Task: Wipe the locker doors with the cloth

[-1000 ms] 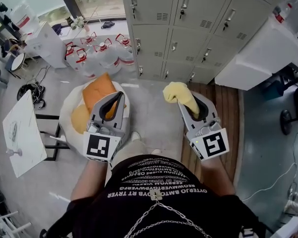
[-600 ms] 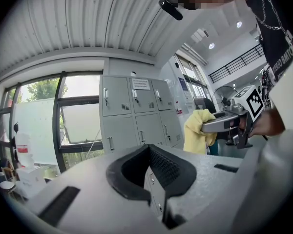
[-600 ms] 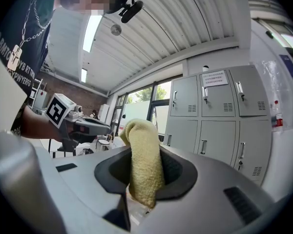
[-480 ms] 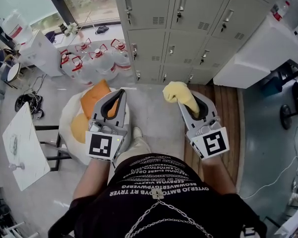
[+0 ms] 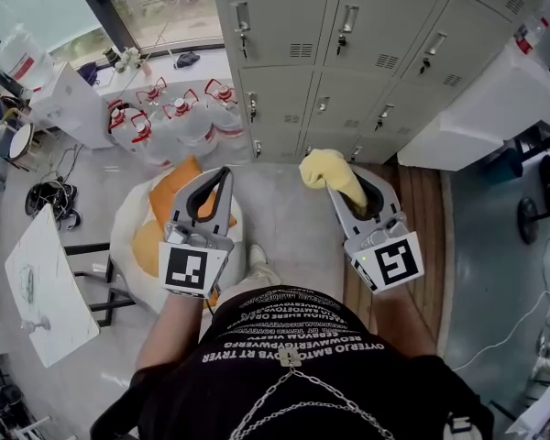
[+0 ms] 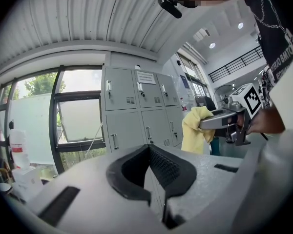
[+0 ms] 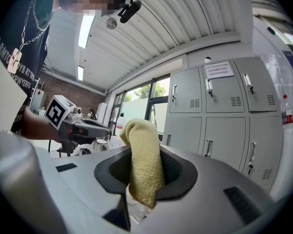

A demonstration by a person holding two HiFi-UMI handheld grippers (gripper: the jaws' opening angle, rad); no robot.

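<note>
1. Closing on the locker doors [image 5: 293, 26]: over the last second they've grown in the head view, so the person is walking in and hasn't started wiping.
2. Right gripper [image 5: 346, 193]: jaws clamped on the yellow cloth [image 5: 325, 166], same hold as a second ago. A wad sticks out past the tips, pointed at the lower locker row. There's a clear gap to the doors, no contact.
3. Left gripper [image 5: 223, 174]: jaws pressed together, nothing between them, held beside the right one. No change.
4. Under the left gripper: white round seat [image 5: 128, 236] with orange fabric [image 5: 179, 186] on it. Probably a cushion or beanbag, can't tell from above. Water jugs [image 5: 179, 113] stand on the floor left of the lockers.
5. Read: still approach phase, no doors wiped. Grip looks firm enough to press the wad flat on a door. The handles [image 5: 243, 16] could snag it if it's swept straight across, so work around them.
</note>
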